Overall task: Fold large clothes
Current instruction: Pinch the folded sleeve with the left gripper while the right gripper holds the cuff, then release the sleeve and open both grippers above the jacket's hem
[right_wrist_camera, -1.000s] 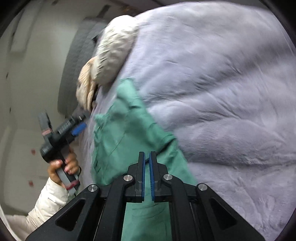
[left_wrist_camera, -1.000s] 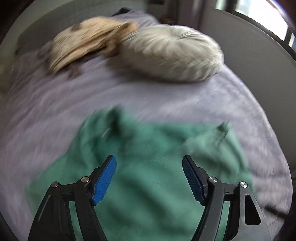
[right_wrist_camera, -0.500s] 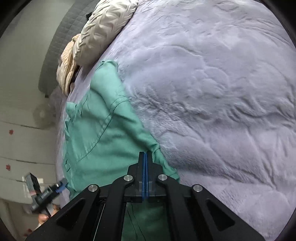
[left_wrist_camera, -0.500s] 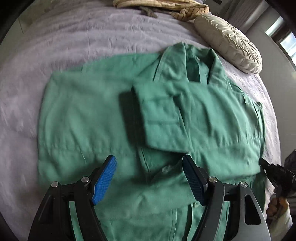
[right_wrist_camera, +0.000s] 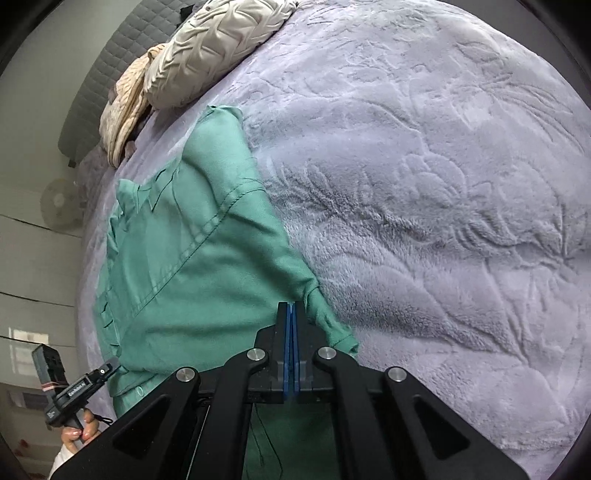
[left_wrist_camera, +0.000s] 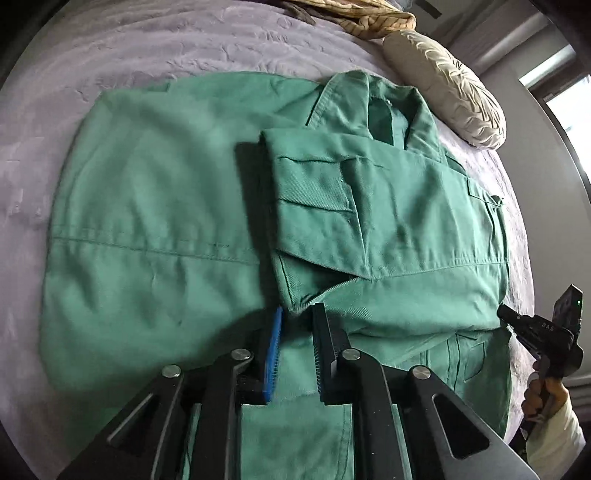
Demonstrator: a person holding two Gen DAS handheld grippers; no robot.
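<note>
A large green work garment (left_wrist_camera: 166,221) lies spread on the purple blanket (left_wrist_camera: 147,40), collar toward the cushions, with one sleeve (left_wrist_camera: 332,206) folded across its chest. My left gripper (left_wrist_camera: 297,314) points down at the corner of that sleeve's cuff. Its jaws are closing, with the cuff corner between the tips and a gap still showing between the pads. My right gripper (right_wrist_camera: 291,306) is shut on the garment (right_wrist_camera: 192,258) at its side edge, where the cloth puckers up to the tips. It also shows as the right gripper (left_wrist_camera: 506,314) at the garment's right edge, and the left gripper (right_wrist_camera: 110,365) shows at the lower left.
A round cream cushion (left_wrist_camera: 443,88) and a beige knitted cloth (left_wrist_camera: 369,18) lie beyond the collar. The grey headboard (right_wrist_camera: 103,74) stands behind them, with a fan (right_wrist_camera: 61,201) by the wall. A wide stretch of blanket (right_wrist_camera: 443,184) lies right of the garment. A hand (left_wrist_camera: 543,395) holds the right tool.
The left gripper swung down from facing the cushions to hang over the garment, and its jaws narrowed from wide apart to close around the cuff corner. The right jaws closed their last slit.
</note>
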